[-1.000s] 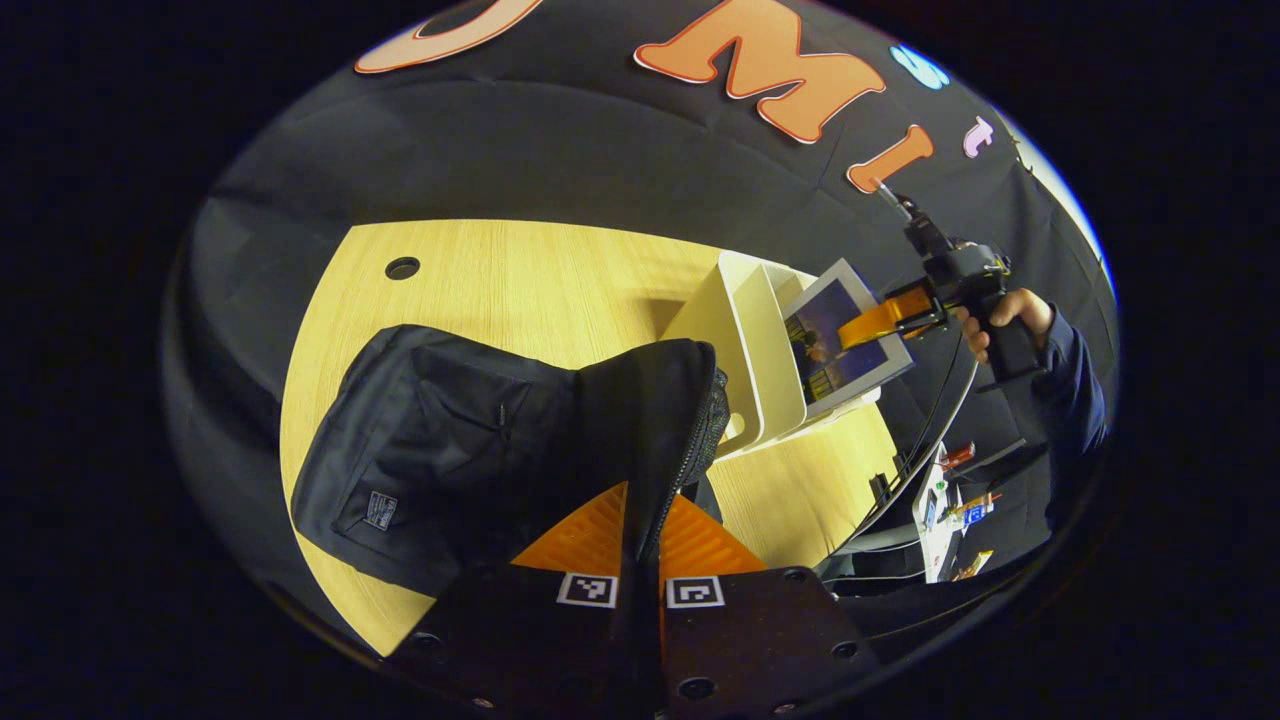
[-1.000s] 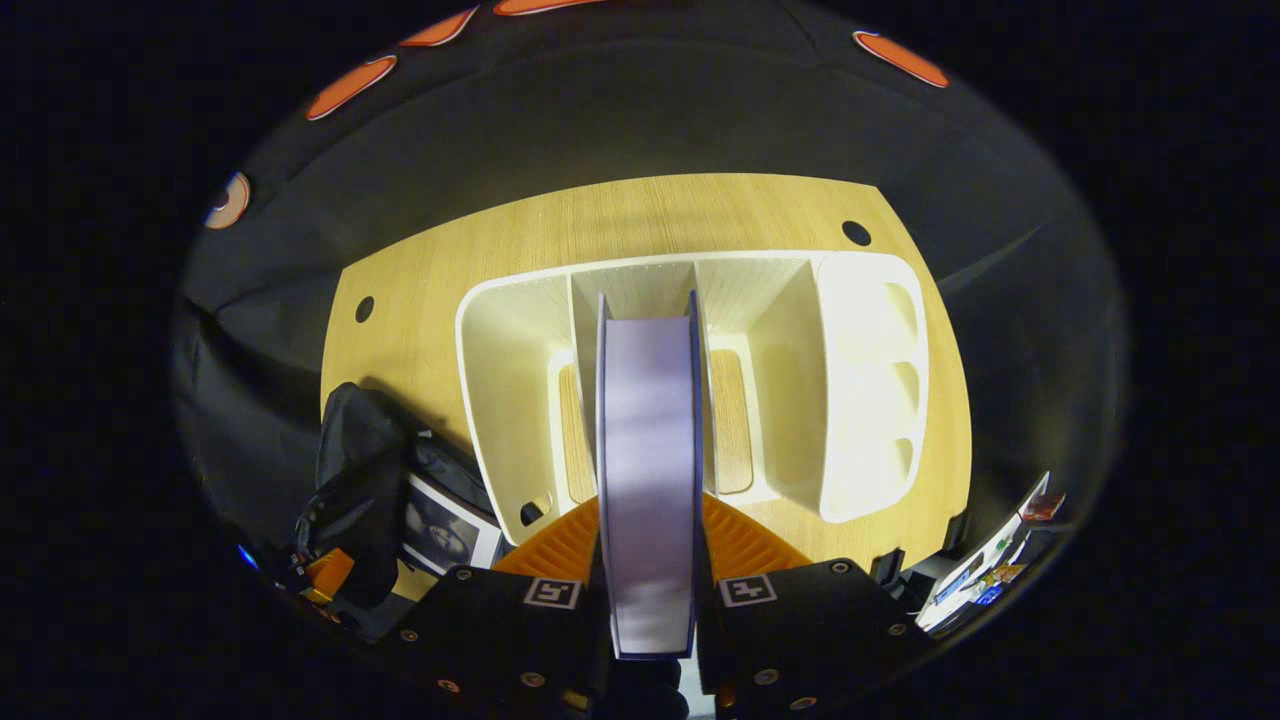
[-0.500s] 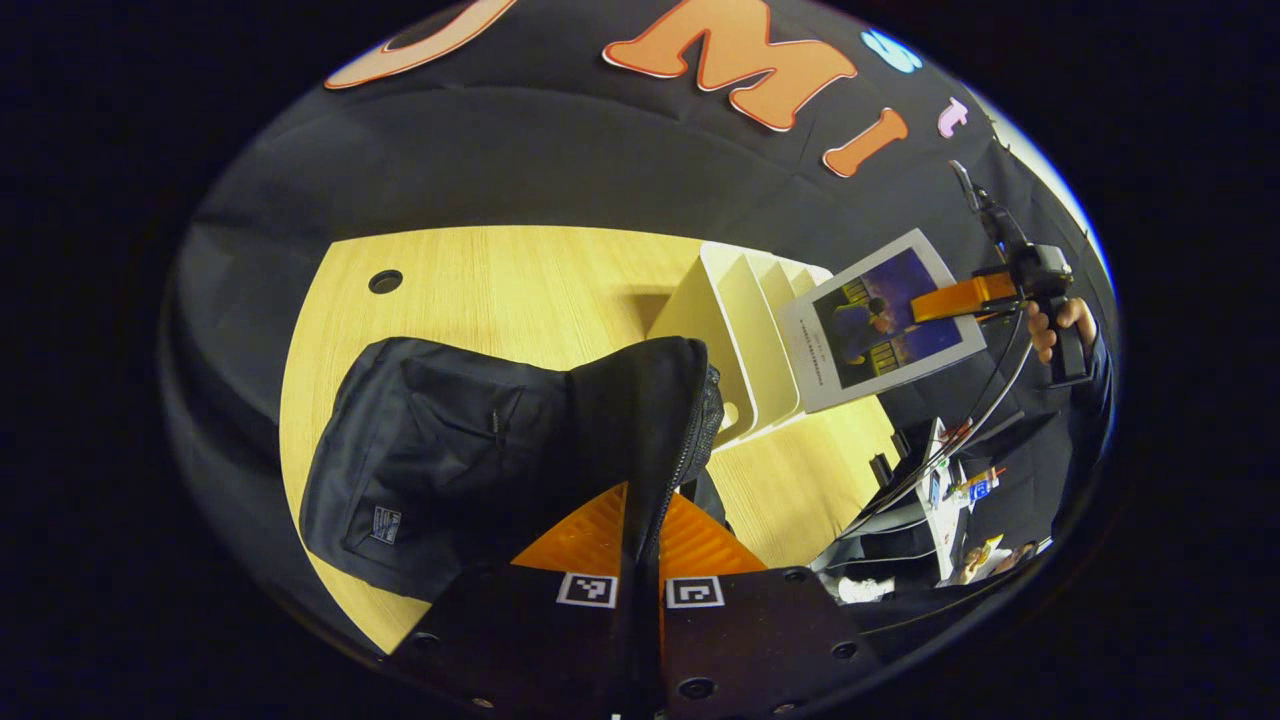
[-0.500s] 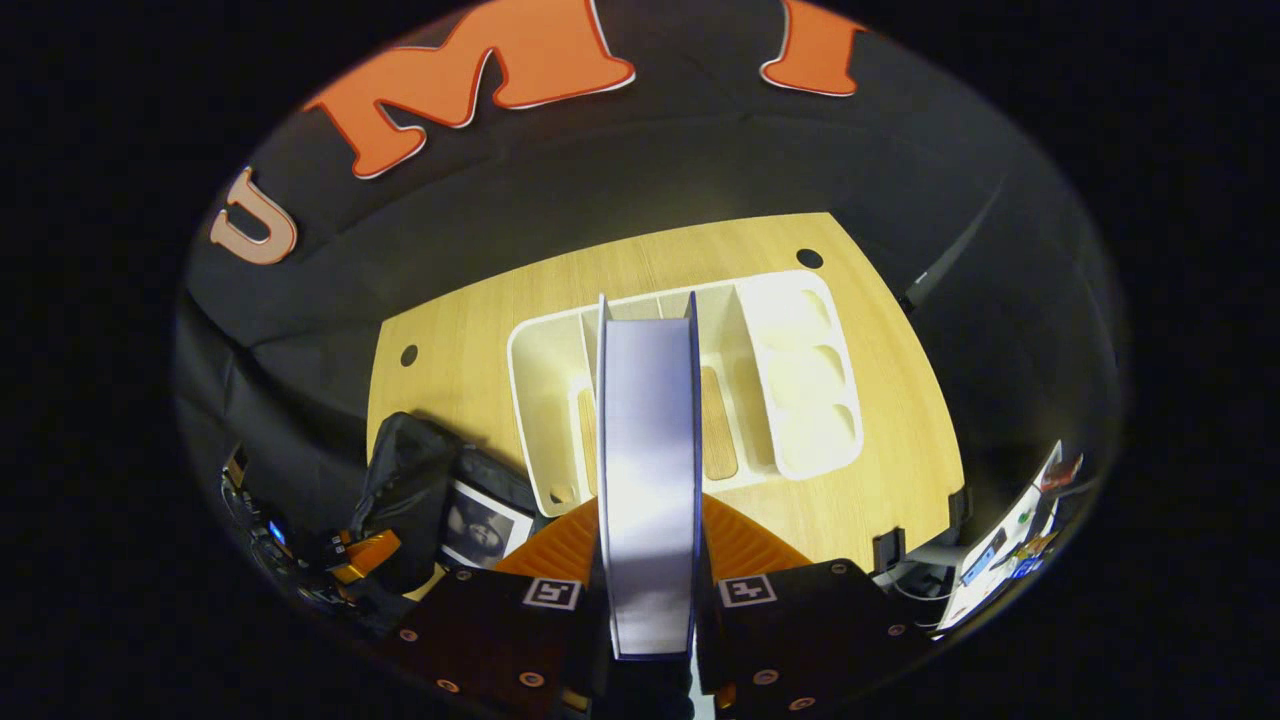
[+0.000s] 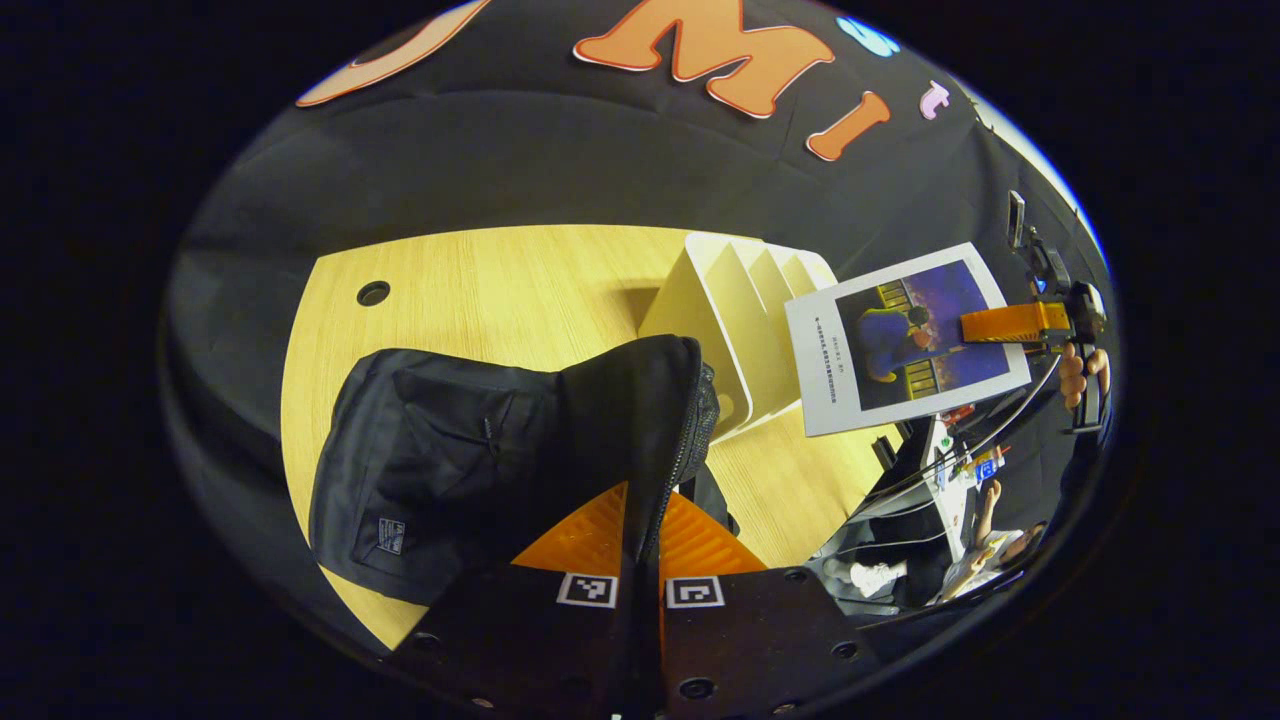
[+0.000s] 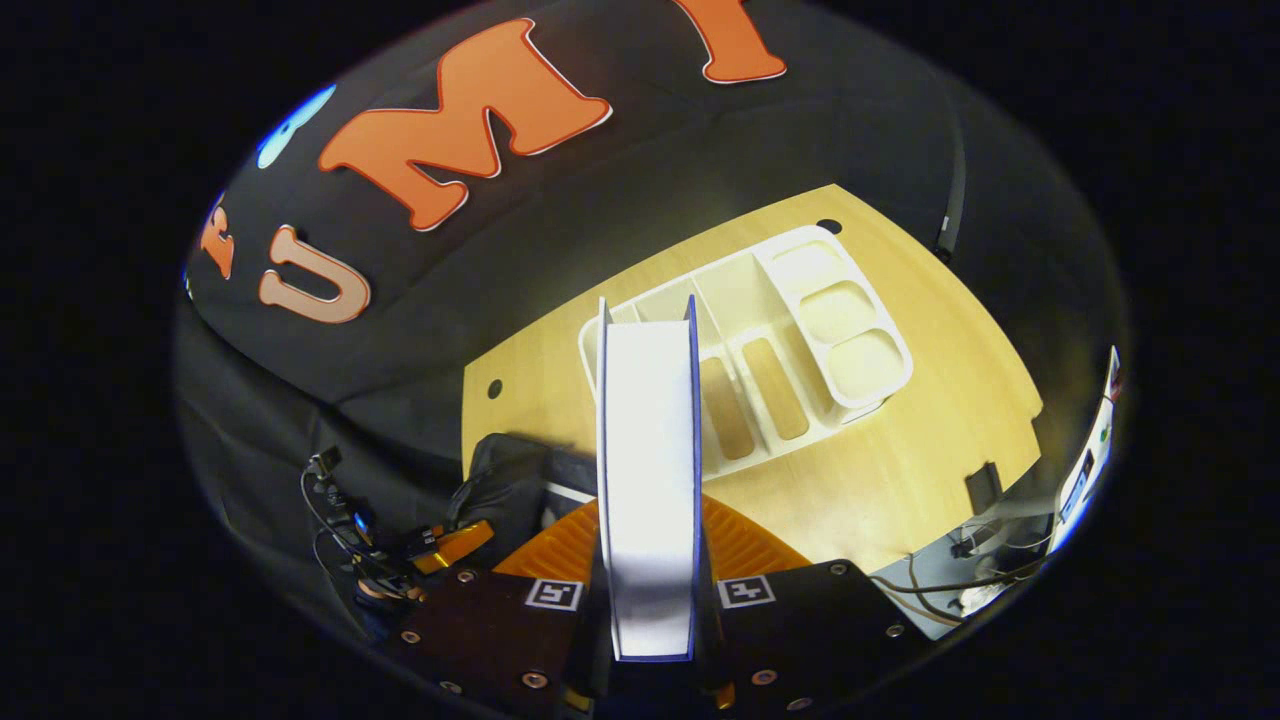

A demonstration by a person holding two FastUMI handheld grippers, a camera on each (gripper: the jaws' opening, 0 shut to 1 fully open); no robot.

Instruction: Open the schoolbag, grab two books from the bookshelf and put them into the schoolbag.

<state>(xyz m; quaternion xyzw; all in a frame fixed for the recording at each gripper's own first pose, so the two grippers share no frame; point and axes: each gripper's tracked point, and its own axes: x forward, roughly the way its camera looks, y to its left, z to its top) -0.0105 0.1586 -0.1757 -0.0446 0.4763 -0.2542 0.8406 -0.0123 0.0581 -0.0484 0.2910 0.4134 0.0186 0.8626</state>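
Note:
The black schoolbag [image 5: 450, 450] lies on the wooden table [image 5: 480, 280]. My left gripper [image 5: 640, 520] is shut on its raised flap beside the zipper [image 5: 690, 440]. Off to the right, my right gripper [image 5: 1000, 322] holds a purple-covered book [image 5: 905, 340] in the air above the white bookshelf [image 5: 720, 310]. In the right gripper view the same book [image 6: 648, 470] stands edge-on, white pages between blue covers, with the right gripper [image 6: 648, 545] shut on it. Below it sit the bookshelf [image 6: 800, 330], whose slots look bare, and the schoolbag [image 6: 510, 475], with the left gripper [image 6: 450, 545] at its edge.
The table has round cable holes [image 5: 373, 293] [image 6: 829, 226]. Past its right edge lie cables and small clutter [image 5: 960, 470]. A hand [image 5: 1075, 375] grips the right gripper's handle. Bare wood [image 6: 900, 470] lies in front of the bookshelf.
The right gripper has lifted the book up out of the bookshelf and carried it higher and away from it, tilting as it went. The left gripper has kept hold of the bag flap.

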